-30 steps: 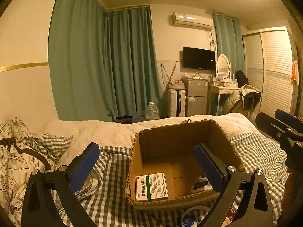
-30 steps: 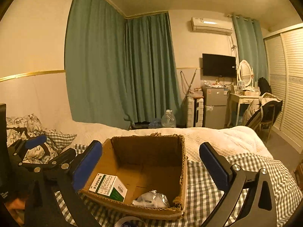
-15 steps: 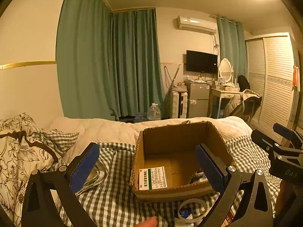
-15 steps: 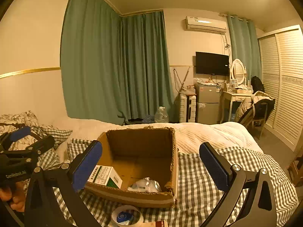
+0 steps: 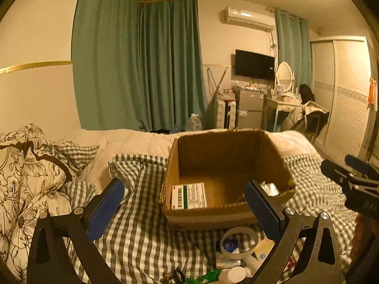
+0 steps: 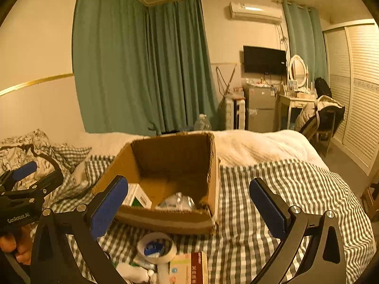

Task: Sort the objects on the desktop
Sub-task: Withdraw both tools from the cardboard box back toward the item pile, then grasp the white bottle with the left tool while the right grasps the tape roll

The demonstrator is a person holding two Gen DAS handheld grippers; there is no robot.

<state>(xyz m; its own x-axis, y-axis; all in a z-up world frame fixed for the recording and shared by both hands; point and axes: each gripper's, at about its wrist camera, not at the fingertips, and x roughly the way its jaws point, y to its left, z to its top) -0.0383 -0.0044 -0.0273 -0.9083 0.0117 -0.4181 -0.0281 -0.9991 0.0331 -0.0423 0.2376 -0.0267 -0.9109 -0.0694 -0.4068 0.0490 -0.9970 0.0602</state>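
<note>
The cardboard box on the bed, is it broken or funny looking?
A bit. The cardboard box has no top flaps, and its rim is ragged and torn, most at the near right corner. It also sits slightly crooked on the soft checked blanket.

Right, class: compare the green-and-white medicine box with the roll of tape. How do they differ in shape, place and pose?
Shape: the medicine box is a flat rectangular carton; the roll of tape is a hollow ring.
Place: the medicine box sits inside the cardboard box, in its near left corner; the roll of tape lies outside it on the checked blanket, just in front.
Pose: the medicine box leans with its printed face up; the roll lies with its hole facing up.
Shared: neither is held by any tongs.
</note>
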